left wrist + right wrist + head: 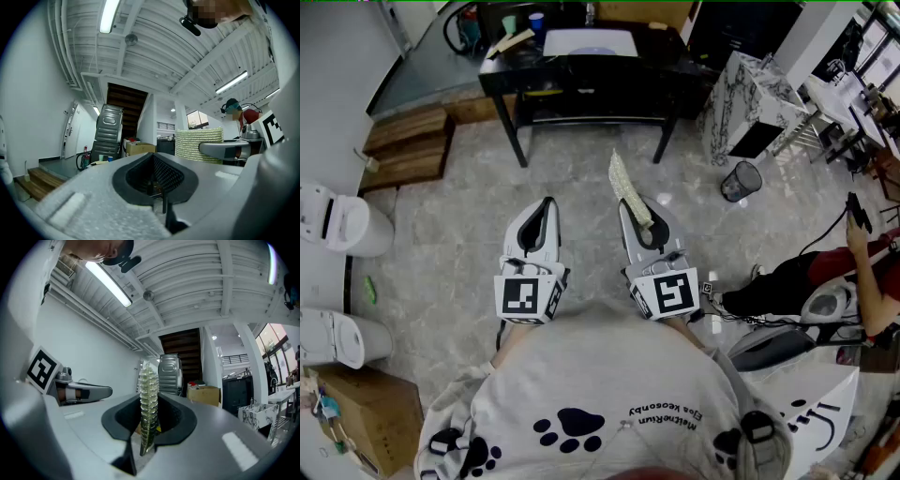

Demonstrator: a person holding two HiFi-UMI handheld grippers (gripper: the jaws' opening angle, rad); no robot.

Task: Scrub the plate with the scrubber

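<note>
No plate is being shown or scrubbed: the scrubber (626, 183) is being clamped by the right gripper (636, 221), the left gripper (546, 205) being held closed, empty.

The scrubber's (149, 399) near end is hidden inside the right tongs (149, 430); the edge crops a person (861, 267).
</note>
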